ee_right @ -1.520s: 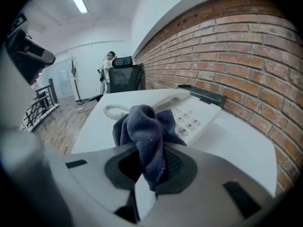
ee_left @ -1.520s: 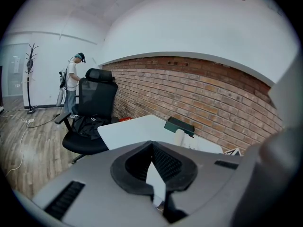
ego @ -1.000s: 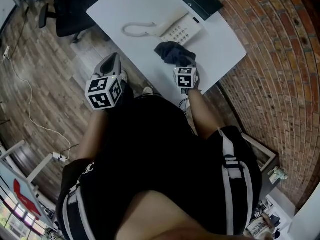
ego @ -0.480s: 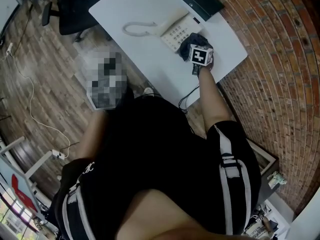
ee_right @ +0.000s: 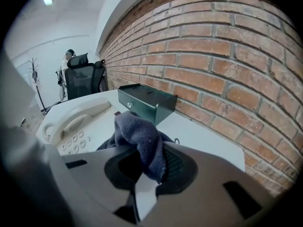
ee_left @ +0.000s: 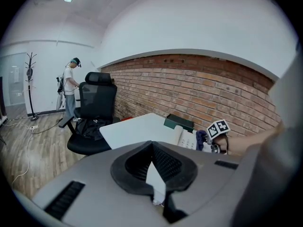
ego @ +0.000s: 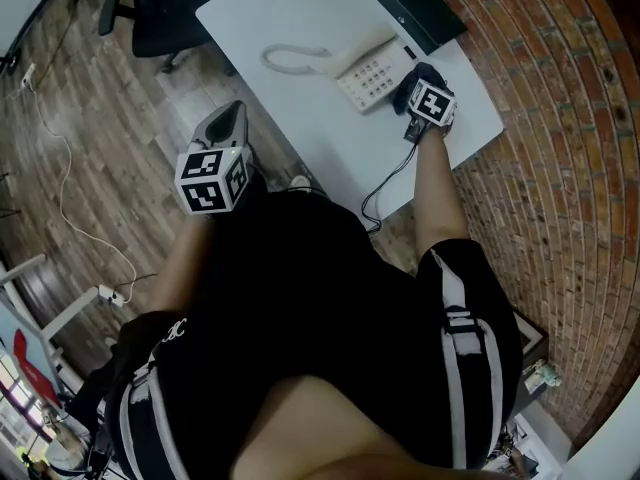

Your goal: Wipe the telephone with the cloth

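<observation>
Your right gripper (ee_right: 147,176) is pinching the dark blue cloth (ee_right: 138,135) just beside the white telephone (ego: 370,72) on the table (ego: 300,28), so press it flat and sweep across the keys, left gripper (ee_left: 155,178) pressed together, empty, off the table.

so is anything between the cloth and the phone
Nothing visible does. The right hand-held gripper holds the cloth right beside the telephone keypad; the dark green box sits behind, off that path.
</observation>
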Motion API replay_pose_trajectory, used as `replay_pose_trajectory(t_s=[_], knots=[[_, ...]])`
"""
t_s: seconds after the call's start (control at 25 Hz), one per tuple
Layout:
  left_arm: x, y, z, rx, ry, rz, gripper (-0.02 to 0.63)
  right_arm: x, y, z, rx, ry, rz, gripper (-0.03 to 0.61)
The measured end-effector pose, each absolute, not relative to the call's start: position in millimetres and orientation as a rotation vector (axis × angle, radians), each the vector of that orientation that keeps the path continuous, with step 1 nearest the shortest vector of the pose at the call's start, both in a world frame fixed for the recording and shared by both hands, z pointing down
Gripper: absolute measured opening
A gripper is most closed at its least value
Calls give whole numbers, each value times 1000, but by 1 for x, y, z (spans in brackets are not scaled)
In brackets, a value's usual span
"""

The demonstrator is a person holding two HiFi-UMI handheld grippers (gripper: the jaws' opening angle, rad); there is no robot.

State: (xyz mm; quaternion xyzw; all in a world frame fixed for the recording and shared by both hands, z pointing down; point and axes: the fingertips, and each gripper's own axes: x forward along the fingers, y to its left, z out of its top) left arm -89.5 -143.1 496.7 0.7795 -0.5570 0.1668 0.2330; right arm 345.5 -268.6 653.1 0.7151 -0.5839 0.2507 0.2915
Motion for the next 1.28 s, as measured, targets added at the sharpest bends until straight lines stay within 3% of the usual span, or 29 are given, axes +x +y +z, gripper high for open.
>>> replay_pose_trajectory(t_s=[0.64, 1.28], knots=[[-77, -203, 491, 2270, -1345, 400, 2, 216, -177, 684, 1643, -1674, 749, 34], [-37, -244, 471, 2552, -908, 428, 2, 159, -167, 518, 2192, -1878, 588, 29]])
